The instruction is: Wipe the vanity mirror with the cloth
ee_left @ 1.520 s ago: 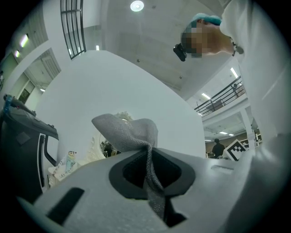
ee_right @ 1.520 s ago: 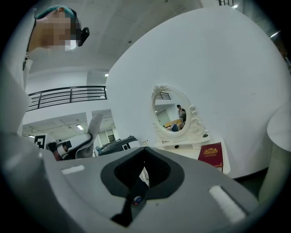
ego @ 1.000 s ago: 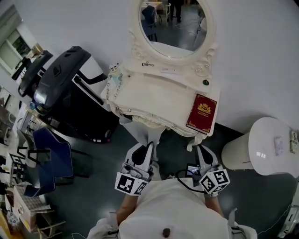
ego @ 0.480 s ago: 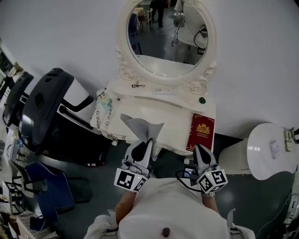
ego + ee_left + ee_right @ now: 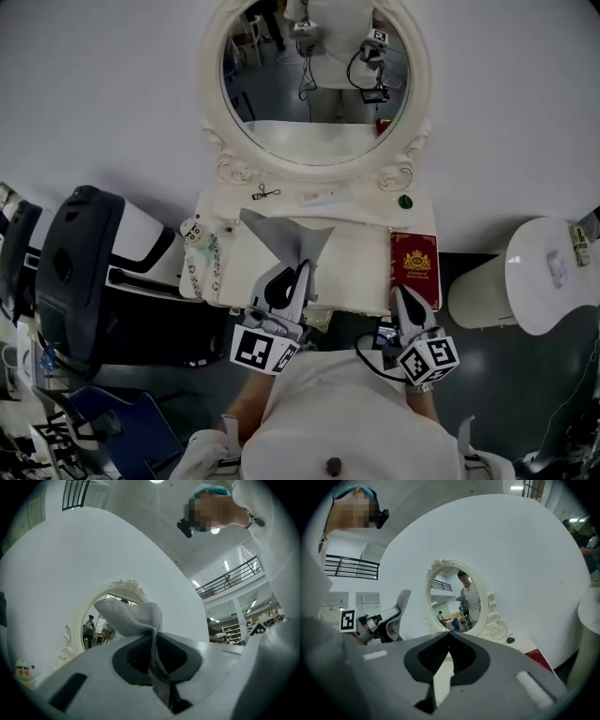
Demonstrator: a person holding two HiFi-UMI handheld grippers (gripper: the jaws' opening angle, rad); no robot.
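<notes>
Tongs on the left [image 5: 152, 637] are clamped on a grey mesh cloth [image 5: 286, 234], whose free corners fan up over the vanity worktop [image 5: 361, 253] (pinched at one end, probably to leave a loose pad for wiping). Right tongs [image 5: 449, 632] are pressed together and empty, near a red book [image 5: 414, 267]. Beyond, the oval vanity mirror [image 5: 314, 84] stands in its carved white frame against the wall, not yet touched.
</notes>
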